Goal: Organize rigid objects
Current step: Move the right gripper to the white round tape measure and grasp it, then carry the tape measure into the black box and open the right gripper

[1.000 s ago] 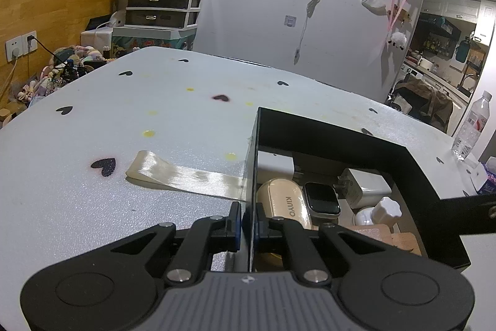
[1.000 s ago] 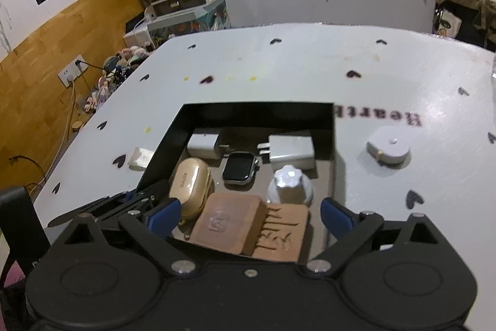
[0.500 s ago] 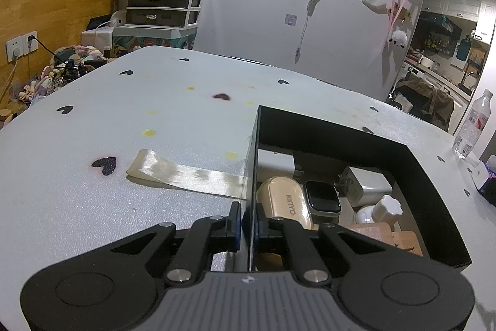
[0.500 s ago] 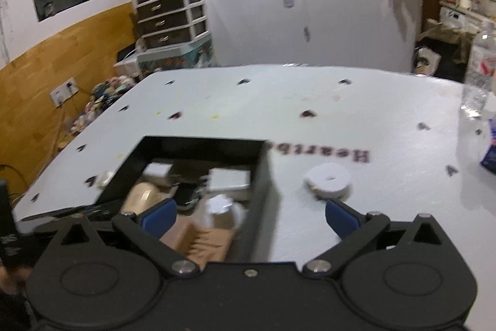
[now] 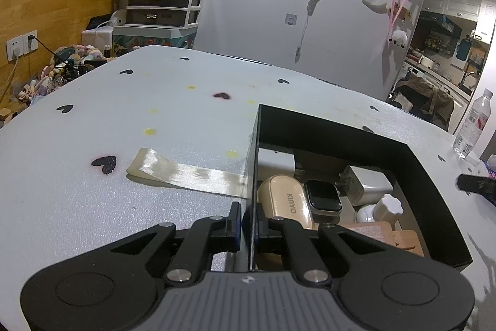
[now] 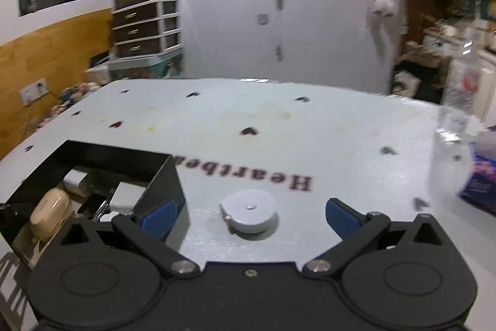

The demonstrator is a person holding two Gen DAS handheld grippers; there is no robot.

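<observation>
One black box (image 5: 415, 163), two white chargers (image 5: 365, 185), one smartwatch (image 5: 322, 196), one water bottle (image 5: 474, 123)

Matt black box (image 5: 412, 166), card-like walls. Table (image 5: 93, 207) white, grainy foam-like surface. Glossy tape strip (image 5: 183, 172) at 9 o'clock of box. Smooth beige plastic case (image 5: 285, 203); glossy dark watch face (image 5: 322, 194). Round grey disc (image 6: 249, 214), matt plastic.

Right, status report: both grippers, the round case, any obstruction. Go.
Left gripper shut on black box wall. Right gripper open, straddling the grey round case on the table, not touching. Nothing between the pads and the case.
</observation>
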